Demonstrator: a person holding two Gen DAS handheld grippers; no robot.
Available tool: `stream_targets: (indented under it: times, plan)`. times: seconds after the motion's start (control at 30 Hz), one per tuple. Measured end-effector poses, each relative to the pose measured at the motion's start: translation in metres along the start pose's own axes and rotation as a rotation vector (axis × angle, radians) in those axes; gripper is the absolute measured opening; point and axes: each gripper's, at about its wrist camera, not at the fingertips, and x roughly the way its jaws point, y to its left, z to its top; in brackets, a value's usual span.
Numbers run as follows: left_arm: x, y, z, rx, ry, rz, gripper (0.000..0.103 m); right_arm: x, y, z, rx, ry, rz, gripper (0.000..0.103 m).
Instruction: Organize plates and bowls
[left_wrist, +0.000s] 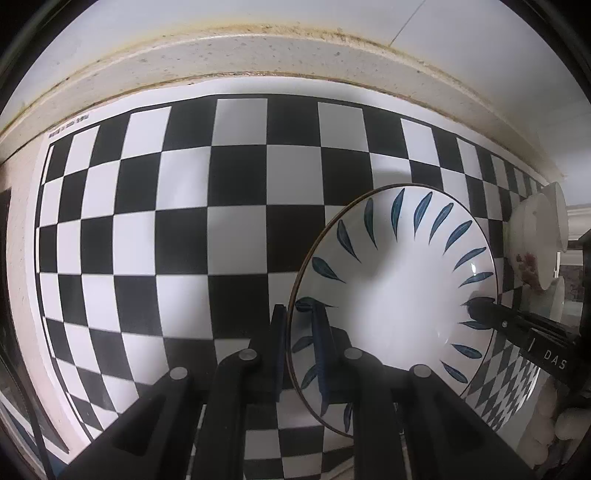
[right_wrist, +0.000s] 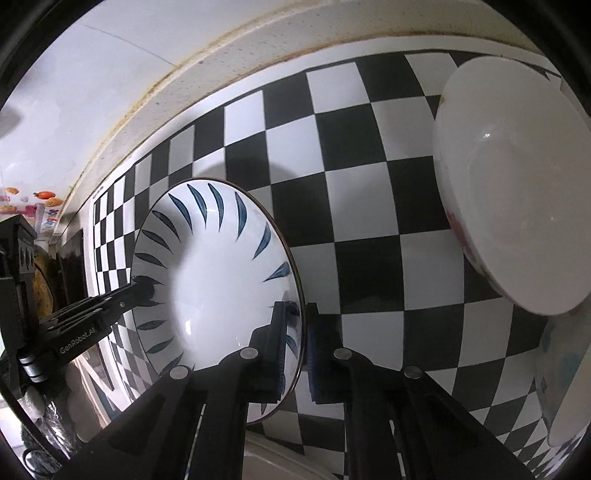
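Plate (left_wrist: 391, 295), white with blue leaf marks round the rim, sits over the checkerboard mat (left_wrist: 184, 221) on the desk, pinched at opposite edges by both tools. Left tool (left_wrist: 300, 350) is nearly closed on the plate's near-left rim, one finger outside, the other inside over the leaf band; it points straight down. Right tool (right_wrist: 297, 347) is clamped the same way on the other rim, one pad inside, one outside, and shows in the left view as a dark finger over the right rim. Two-sided grip makes sense: the plate is wide and glazed, and one pinch on a thin rim would likely let it swing or slip. Whether the plate rests on the mat or is already just clear of it, cannot tell; its shadow falls close behind it.

White bowl (right_wrist: 517, 192) stands near the plate on its right in the right view, with a red floral mark low on its side. It seems to sit on other crockery below, blurred. Probably the stack the plate gets sorted against, but that is a guess.

Step in hand looks like grasp done, lift or shift pending. Risk: uneven pull from the two hands twisting the rim out of a pad.
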Motion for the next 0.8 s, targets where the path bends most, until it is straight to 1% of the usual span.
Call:
stream_targets:
  times: [0.23,0.37,0.53,0.6,0.8]
  plan:
    - [-0.025,0.001,-0.017,0.001,-0.041,0.000,0.012,-0.022,0.011,-0.013,-0.040,-0.028,0.015,0.010]
    - [-0.046,0.000,-0.027,0.005,-0.072,0.003,0.012,-0.039,0.017,-0.027,-0.056,-0.050,0.030,0.010]
    - [-0.074,-0.002,-0.043,0.016,-0.114,0.000,0.012,-0.063,0.022,-0.050,-0.070,-0.077,0.060,0.010]
    - [-0.085,-0.003,-0.054,0.020,-0.131,-0.003,0.012,-0.072,0.025,-0.059,-0.080,-0.090,0.065,0.010]
    - [-0.104,-0.011,-0.080,0.035,-0.158,-0.017,0.012,-0.099,0.033,-0.091,-0.111,-0.126,0.071,0.009]
